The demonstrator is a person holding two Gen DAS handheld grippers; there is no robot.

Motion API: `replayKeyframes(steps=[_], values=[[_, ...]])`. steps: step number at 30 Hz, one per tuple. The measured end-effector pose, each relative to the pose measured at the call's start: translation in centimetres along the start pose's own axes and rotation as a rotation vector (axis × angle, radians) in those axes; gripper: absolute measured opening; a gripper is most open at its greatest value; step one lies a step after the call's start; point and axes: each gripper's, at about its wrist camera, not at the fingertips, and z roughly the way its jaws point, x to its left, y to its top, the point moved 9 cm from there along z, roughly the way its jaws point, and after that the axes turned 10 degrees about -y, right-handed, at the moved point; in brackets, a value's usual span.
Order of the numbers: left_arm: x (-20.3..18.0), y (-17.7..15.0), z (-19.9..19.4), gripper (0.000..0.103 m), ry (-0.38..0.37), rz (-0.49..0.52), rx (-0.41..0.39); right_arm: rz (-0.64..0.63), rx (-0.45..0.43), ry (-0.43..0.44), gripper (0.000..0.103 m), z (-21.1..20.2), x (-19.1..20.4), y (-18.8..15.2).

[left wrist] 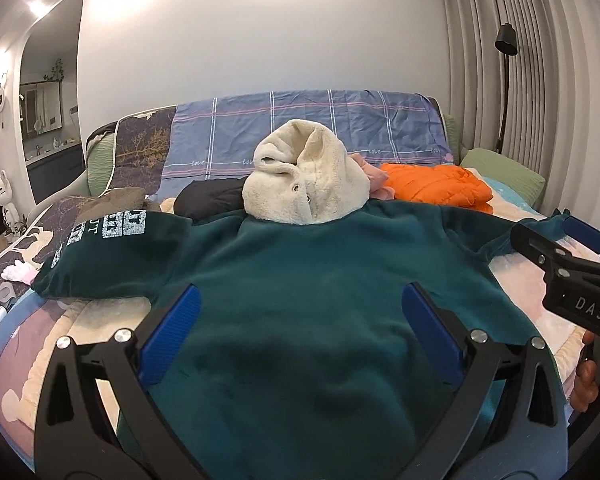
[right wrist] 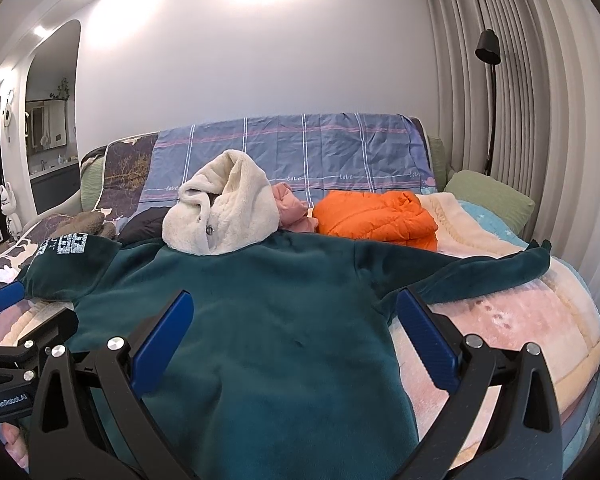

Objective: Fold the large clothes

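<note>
over hoodie (left wrist: 300,280) hem, 2 grippers agape

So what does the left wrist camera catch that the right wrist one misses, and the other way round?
Only the left wrist view shows the right gripper at the sleeve tip, and part of a hand. Only the right wrist view shows that whole right sleeve lying flat. Both show the green hoodie with its cream hood, and the orange jacket behind.
</note>
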Motion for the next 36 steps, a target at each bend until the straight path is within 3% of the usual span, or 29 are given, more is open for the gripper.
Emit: replayKeyframes(steps=[36], values=[[-0.18, -0.77, 0.88, 0.101, -0.011, 0.028, 0.018, 0.005, 0.016, -0.008, 0.102, 0.71, -0.38, -0.55]])
